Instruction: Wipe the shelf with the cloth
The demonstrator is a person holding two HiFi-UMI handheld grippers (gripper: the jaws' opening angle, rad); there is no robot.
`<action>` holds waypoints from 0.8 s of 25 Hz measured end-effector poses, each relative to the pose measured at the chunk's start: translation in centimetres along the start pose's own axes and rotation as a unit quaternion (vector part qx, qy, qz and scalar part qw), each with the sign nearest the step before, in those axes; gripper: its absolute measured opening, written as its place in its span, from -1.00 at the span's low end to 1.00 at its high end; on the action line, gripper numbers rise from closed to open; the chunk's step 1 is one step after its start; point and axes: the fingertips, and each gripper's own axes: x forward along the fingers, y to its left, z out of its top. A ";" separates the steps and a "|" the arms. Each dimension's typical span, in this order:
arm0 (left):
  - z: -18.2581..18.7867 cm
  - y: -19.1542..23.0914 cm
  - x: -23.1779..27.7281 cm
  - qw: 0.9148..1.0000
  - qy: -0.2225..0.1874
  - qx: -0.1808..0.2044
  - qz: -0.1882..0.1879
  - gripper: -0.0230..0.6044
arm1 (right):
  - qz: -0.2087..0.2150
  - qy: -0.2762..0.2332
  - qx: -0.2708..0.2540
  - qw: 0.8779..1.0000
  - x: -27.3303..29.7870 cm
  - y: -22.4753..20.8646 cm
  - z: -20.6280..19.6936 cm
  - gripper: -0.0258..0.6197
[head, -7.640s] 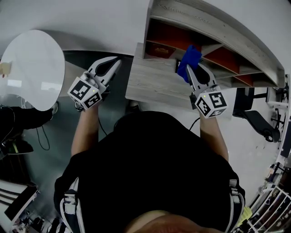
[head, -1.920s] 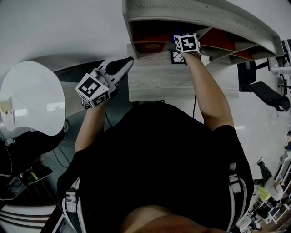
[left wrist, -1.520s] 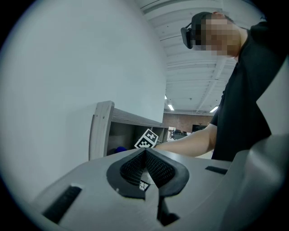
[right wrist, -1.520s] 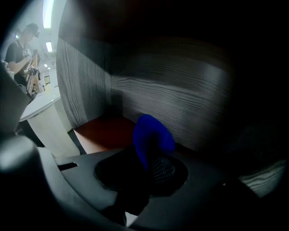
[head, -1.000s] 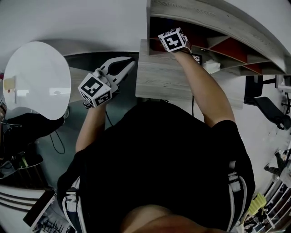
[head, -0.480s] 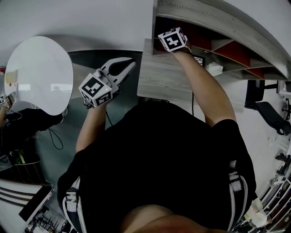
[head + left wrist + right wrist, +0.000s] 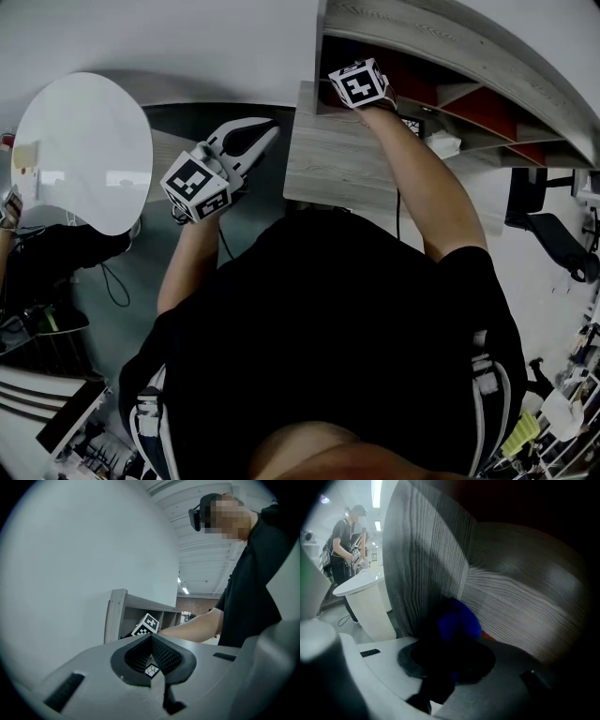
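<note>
My right claw [image 7: 449, 654] clamped on cloth [image 7: 458, 620], inside shelf [image 7: 441, 37] bay at 12 o'clock. My left claw [image 7: 248, 136] closed, empty, at desk's [image 7: 337, 159] 9 o'clock.

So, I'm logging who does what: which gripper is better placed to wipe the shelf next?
Right. The right gripper is inside the shelf, shut on the blue cloth; the left gripper hangs shut and empty, outside it.

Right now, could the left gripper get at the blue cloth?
Probably not: the right gripper clamps the cloth inside the shelf compartment, blocking its opening; the left gripper hangs shut off the desk's edge.
</note>
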 end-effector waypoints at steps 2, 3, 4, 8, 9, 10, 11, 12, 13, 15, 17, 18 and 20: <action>0.0 -0.1 -0.1 1.000 0.001 0.002 0.000 -0.87 | 0.001 -0.006 0.001 1.000 -0.2 0.0 0.3 -0.64; 0.0 -0.2 -0.1 1.000 0.001 0.001 0.000 -0.87 | 0.002 -0.007 0.003 1.000 -0.2 -0.1 0.4 -0.64; 0.0 -0.2 -0.1 1.000 0.002 0.000 0.001 -0.87 | 0.003 -0.006 0.005 1.000 -0.2 -0.1 0.3 -0.64; 0.2 -0.2 -0.2 1.000 0.001 0.001 0.003 -0.87 | 0.005 -0.007 0.007 1.000 -0.5 -0.3 0.3 -0.64; 0.3 -0.2 -0.2 1.000 0.001 0.002 0.004 -0.87 | 0.003 -0.010 0.007 1.000 -0.6 -0.4 0.3 -0.64; 0.4 -0.2 -0.2 1.000 0.000 0.003 0.004 -0.87 | 0.002 -0.015 0.008 1.000 -0.8 -0.6 0.3 -0.64; 0.5 -0.2 -0.1 1.000 0.000 0.003 0.003 -0.87 | 0.000 -0.020 0.010 1.000 -0.9 -0.7 0.3 -0.64; 0.6 -0.3 -0.1 1.000 -0.001 0.003 0.003 -0.87 | -0.002 -0.025 0.015 1.000 -1.1 -1.0 0.3 -0.64; 0.7 -0.3 0.0 1.000 -0.001 0.003 0.001 -0.87 | -0.004 -0.029 0.021 0.999 -1.4 -1.2 0.3 -0.64; 0.8 -0.5 0.3 1.000 0.000 0.004 -0.004 -0.87 | -0.009 -0.037 0.033 0.999 -2.0 -1.7 0.3 -0.64; 0.8 -0.8 0.6 1.000 0.000 0.006 -0.008 -0.87 | -0.014 -0.046 0.040 0.998 -2.7 -2.2 0.3 -0.64; 0.8 -0.9 0.8 1.000 0.000 0.007 -0.009 -0.87 | -0.016 -0.049 0.042 0.998 -3.1 -2.4 0.2 -0.64; 0.9 -1.2 1.3 1.000 0.000 0.008 -0.013 -0.87 | -0.020 -0.055 0.048 0.997 -4.0 -2.8 -0.1 -0.64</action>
